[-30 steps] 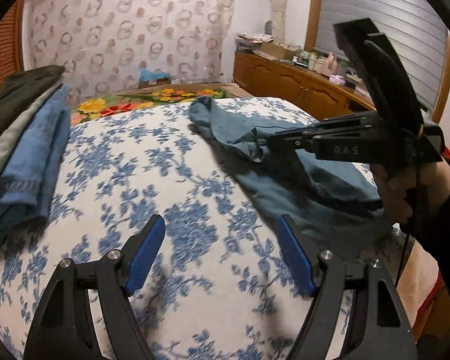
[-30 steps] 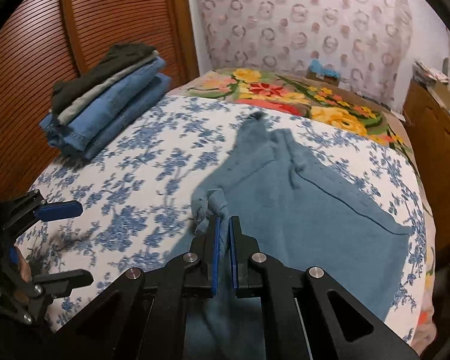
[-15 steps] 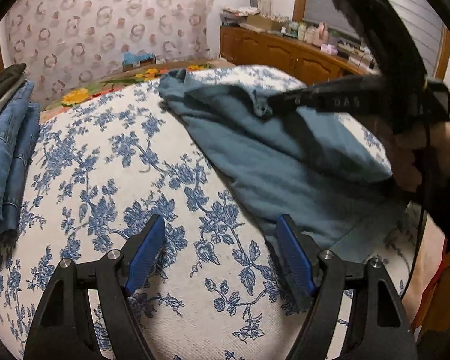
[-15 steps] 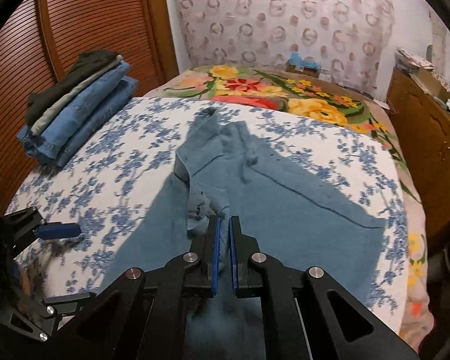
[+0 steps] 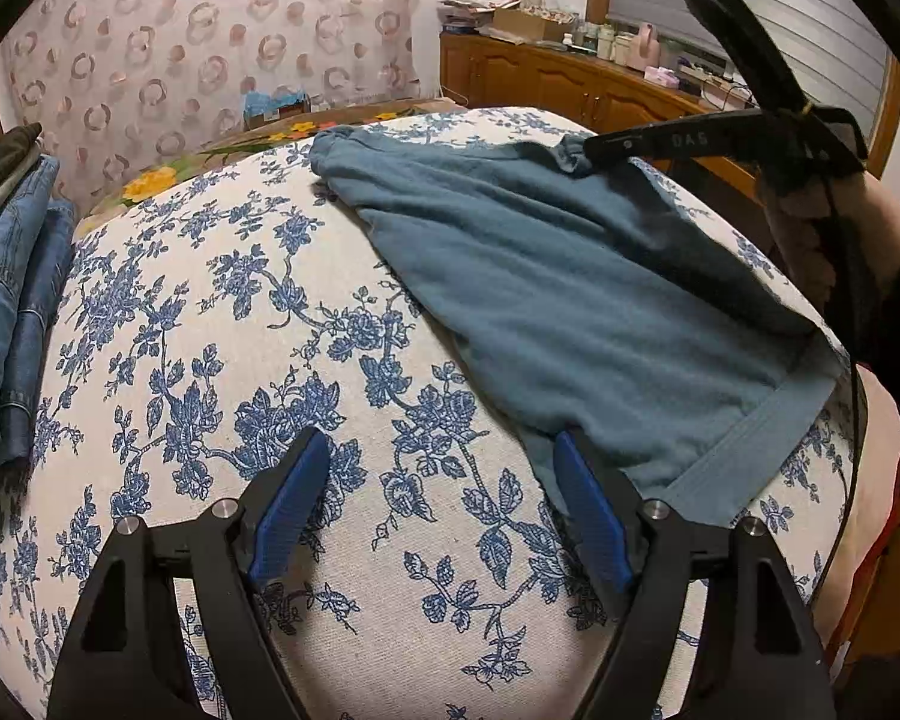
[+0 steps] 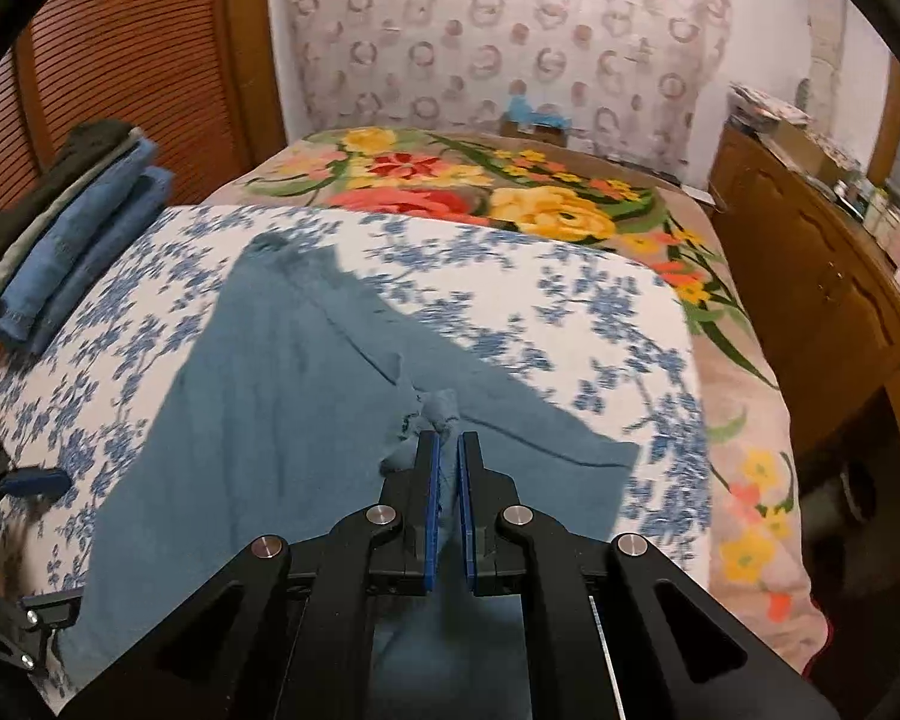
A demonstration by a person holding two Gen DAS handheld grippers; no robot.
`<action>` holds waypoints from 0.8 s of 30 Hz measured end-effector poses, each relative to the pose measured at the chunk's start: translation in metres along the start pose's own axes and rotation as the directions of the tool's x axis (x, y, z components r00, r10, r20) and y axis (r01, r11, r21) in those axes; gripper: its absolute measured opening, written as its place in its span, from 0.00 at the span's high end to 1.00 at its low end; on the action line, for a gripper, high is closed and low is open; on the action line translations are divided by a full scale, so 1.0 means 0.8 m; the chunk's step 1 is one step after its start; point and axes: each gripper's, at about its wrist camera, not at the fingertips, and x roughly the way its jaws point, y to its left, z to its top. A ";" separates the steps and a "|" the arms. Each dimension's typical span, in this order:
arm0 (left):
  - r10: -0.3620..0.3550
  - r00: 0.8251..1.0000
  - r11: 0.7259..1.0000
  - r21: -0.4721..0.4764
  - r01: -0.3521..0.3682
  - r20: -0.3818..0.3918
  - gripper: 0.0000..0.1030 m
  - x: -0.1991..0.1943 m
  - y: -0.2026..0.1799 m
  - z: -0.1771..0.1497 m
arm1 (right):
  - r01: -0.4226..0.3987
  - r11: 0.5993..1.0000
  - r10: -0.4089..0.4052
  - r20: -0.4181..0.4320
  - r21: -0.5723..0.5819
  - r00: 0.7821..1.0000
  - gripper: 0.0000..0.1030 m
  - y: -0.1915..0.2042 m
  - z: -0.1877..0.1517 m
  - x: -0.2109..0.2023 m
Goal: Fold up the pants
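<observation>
Pinching soft teal knit pants [image 6: 282,420], right tool [image 6: 447,450]; left tool [image 5: 438,480] spread over floral sheet [image 5: 210,312].

Teal-blue knit pants [image 5: 570,300] are spread flat across the blue-flowered white bedcover, waistband band at the near right edge, the leg end bunched toward the far side. One bunched fold of the fabric [image 6: 438,414] is lifted off the rest and pinched up at the near middle. The fabric is creased along a diagonal seam.
</observation>
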 end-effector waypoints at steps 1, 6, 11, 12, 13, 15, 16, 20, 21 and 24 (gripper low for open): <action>0.000 1.000 1.000 0.000 0.000 0.000 0.24 0.000 0.000 0.000 | 0.007 1.000 -0.007 0.001 0.010 1.000 0.94 -0.005 0.000 0.001; -0.001 1.000 1.000 -0.001 0.001 0.000 0.24 0.000 0.000 0.000 | 0.011 0.998 -0.011 -0.006 0.063 1.000 0.85 -0.027 -0.004 0.007; 0.000 1.000 1.000 -0.001 0.000 0.000 0.24 0.000 0.000 0.000 | -0.030 0.997 0.031 -0.014 0.076 0.999 0.77 -0.035 -0.006 0.017; 0.000 1.000 1.000 0.000 0.000 0.000 0.23 0.000 0.000 0.000 | -0.019 0.997 0.021 -0.023 0.069 1.000 0.77 -0.034 -0.006 0.019; -0.001 1.000 1.000 -0.001 0.001 0.000 0.23 0.000 0.000 0.000 | -0.015 0.998 0.017 -0.029 0.067 0.999 0.77 -0.035 -0.006 0.021; 0.000 1.000 1.000 -0.001 0.000 -0.001 0.23 0.000 0.000 0.000 | -0.022 0.997 0.025 -0.045 0.071 0.999 0.76 -0.035 -0.005 0.028; 0.000 1.000 1.000 -0.001 0.000 -0.001 0.23 0.000 0.000 0.000 | -0.025 0.997 0.028 -0.046 0.075 0.999 0.76 -0.035 -0.004 0.030; 0.000 1.000 1.000 -0.001 0.000 -0.001 0.23 0.000 0.000 0.000 | -0.034 0.997 0.036 -0.038 0.067 0.999 0.76 -0.032 0.001 0.032; 0.000 1.000 1.000 -0.001 0.000 -0.001 0.23 0.000 0.000 0.000 | -0.029 0.998 0.031 -0.034 0.057 0.999 0.77 -0.031 0.002 0.032; 0.000 1.000 1.000 -0.001 0.000 -0.001 0.23 0.000 0.000 0.000 | -0.028 1.000 0.028 0.000 0.002 1.000 0.95 -0.023 0.004 0.026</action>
